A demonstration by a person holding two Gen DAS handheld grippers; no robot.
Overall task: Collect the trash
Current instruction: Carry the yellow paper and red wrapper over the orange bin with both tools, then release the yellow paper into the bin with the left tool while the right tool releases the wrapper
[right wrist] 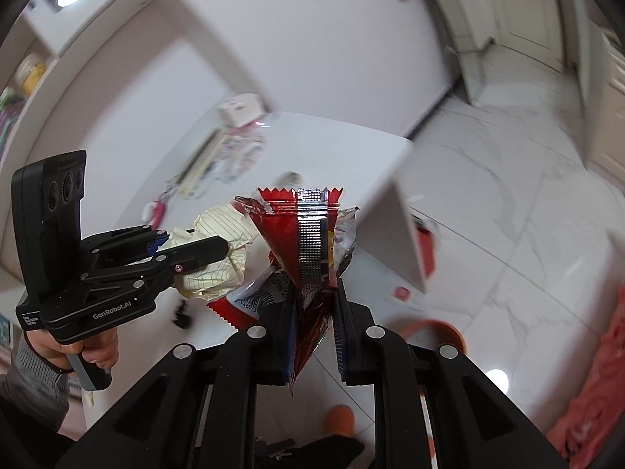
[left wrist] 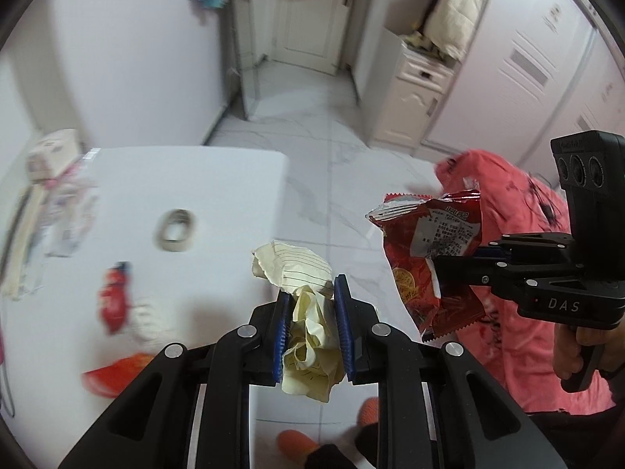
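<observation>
1. Between my left gripper's (left wrist: 312, 326) two blue pads: one crumpled ball of yellow lined paper (left wrist: 310, 336), clamped, jaws narrow around it.
2. Right gripper (right wrist: 314, 326) pinches one red snack wrapper (right wrist: 308, 242), jaws nearly together on the foil; wrapper sticks up, torn top edge open.
3. Both items are held in the air near the table's (left wrist: 187, 179) edge, side by side, apart.
4. On the white table: one metal ring (left wrist: 175, 230), one red-white wrapper (left wrist: 113, 301), one orange-red scrap (left wrist: 117, 375), all blurred.
5. Table's far left: one pinkish box (left wrist: 52, 152) and a clutter pile, count unclear.
6. On the floor: one pink cloth heap (left wrist: 519, 273), one orange bin (right wrist: 433, 332).
7. Far end: one white door (left wrist: 308, 15).
</observation>
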